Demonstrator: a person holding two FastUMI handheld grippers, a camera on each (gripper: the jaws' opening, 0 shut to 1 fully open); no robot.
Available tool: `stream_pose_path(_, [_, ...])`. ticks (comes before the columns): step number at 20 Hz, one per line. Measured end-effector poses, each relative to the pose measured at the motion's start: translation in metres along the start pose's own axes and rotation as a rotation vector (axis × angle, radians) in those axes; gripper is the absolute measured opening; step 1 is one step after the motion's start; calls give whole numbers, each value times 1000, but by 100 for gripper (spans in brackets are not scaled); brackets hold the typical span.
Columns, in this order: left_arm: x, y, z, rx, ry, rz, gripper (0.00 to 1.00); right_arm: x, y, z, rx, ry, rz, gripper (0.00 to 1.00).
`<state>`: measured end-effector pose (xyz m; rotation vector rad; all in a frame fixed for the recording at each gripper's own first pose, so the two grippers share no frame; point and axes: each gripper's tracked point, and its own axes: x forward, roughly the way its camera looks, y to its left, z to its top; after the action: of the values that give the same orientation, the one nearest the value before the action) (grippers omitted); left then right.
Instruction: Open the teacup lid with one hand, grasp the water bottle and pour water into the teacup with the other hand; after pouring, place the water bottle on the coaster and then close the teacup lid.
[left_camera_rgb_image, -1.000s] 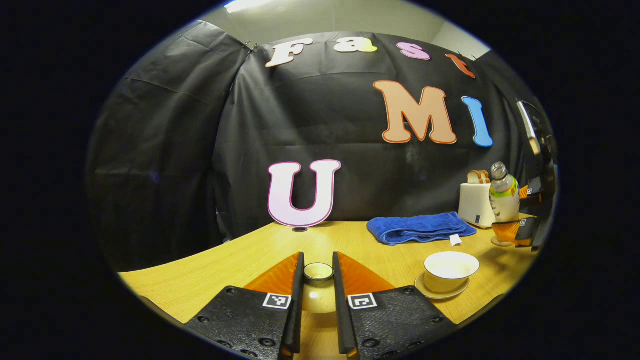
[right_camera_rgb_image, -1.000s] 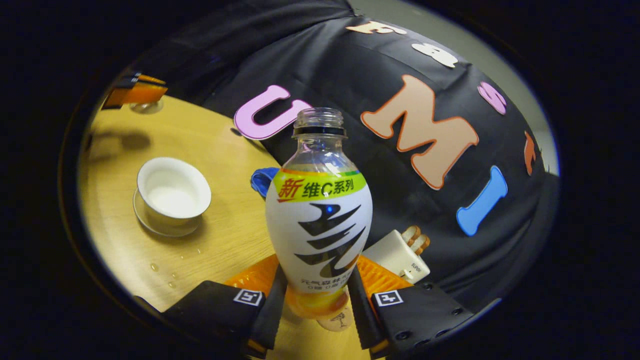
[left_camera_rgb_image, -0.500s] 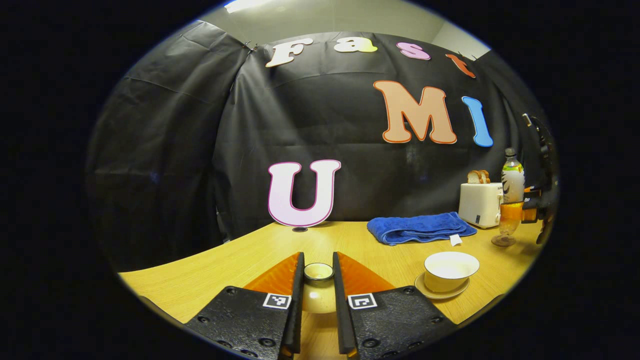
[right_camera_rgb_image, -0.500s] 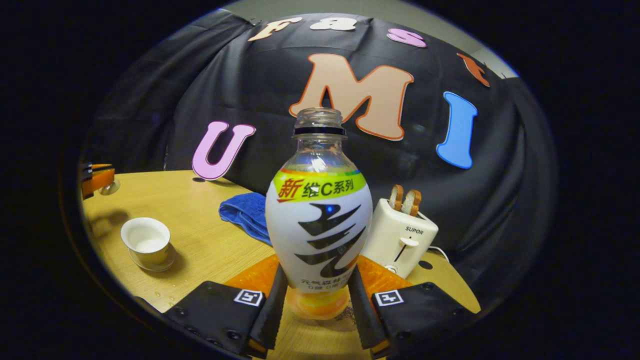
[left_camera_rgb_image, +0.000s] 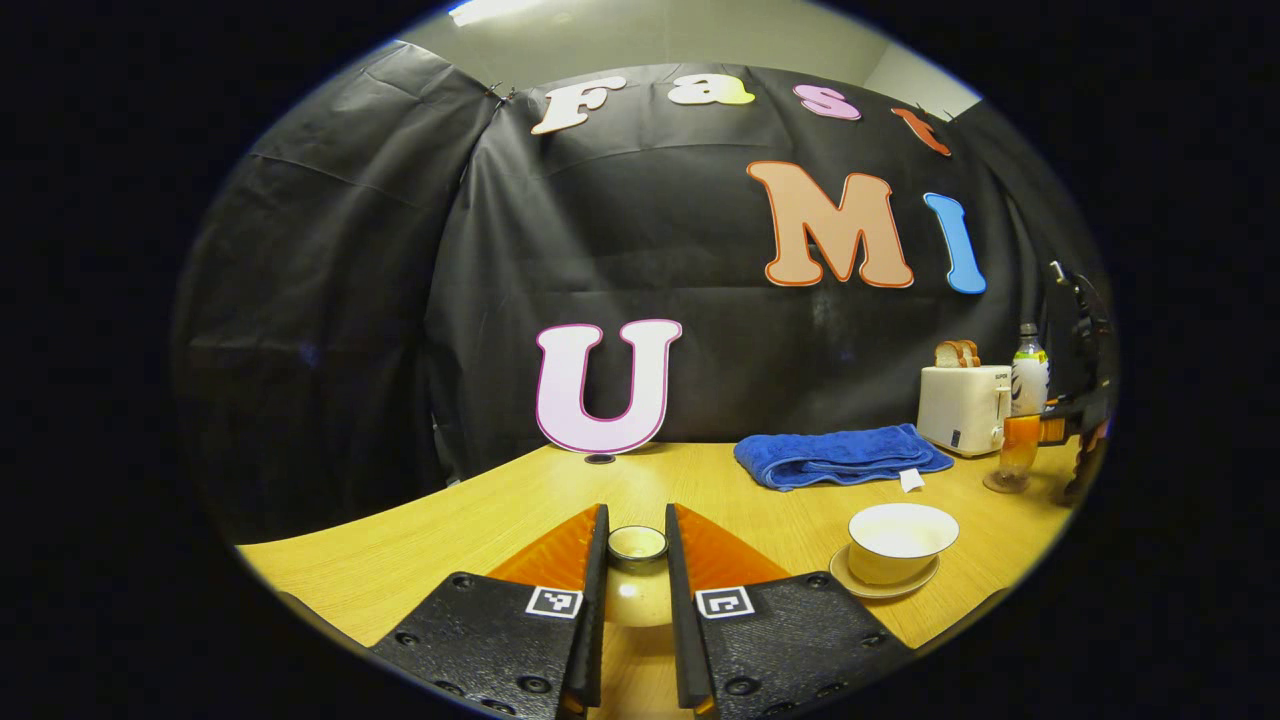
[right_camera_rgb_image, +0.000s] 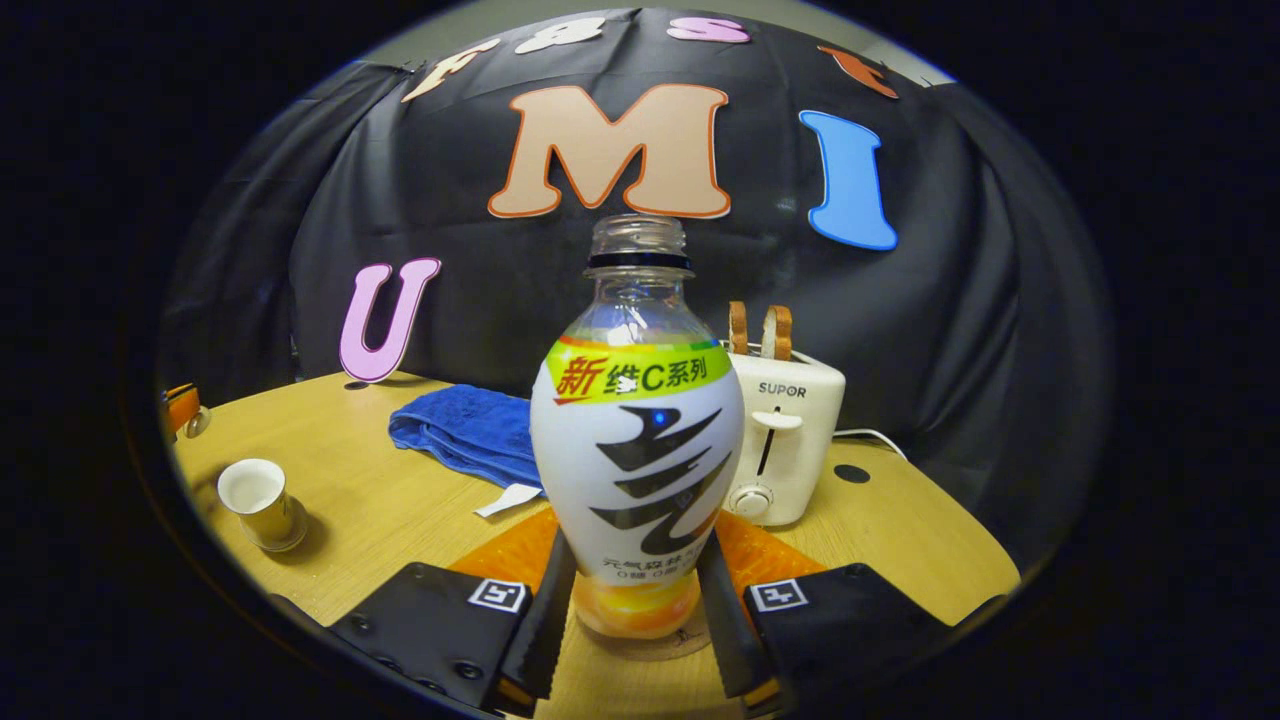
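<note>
Between my left gripper's (left_camera_rgb_image: 636, 600) fingers, in the left gripper view, I hold the teacup lid (left_camera_rgb_image: 637, 575) clamped by its knob, left of the open teacup (left_camera_rgb_image: 901, 541) on its saucer; if I relax, it drops on the table (left_camera_rgb_image: 480, 520). Far right of the teacup, the water bottle (left_camera_rgb_image: 1027, 385) is small and partly cut off. From the right gripper view, my right gripper (right_camera_rgb_image: 636, 620) is closed on the bottle's base, right of the teacup and just over a coaster (right_camera_rgb_image: 640, 650) it mostly hides. I can't tell whether it's touching down; releasing off-centre could tip the uncapped bottle.
</note>
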<state>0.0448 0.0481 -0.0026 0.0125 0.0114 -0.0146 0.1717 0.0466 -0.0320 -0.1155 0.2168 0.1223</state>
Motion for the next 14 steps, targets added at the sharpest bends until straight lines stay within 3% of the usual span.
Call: stream_pose_path(14, [0,0,0,0,0,0,27,5,-10,-11,53,-1,-3,72])
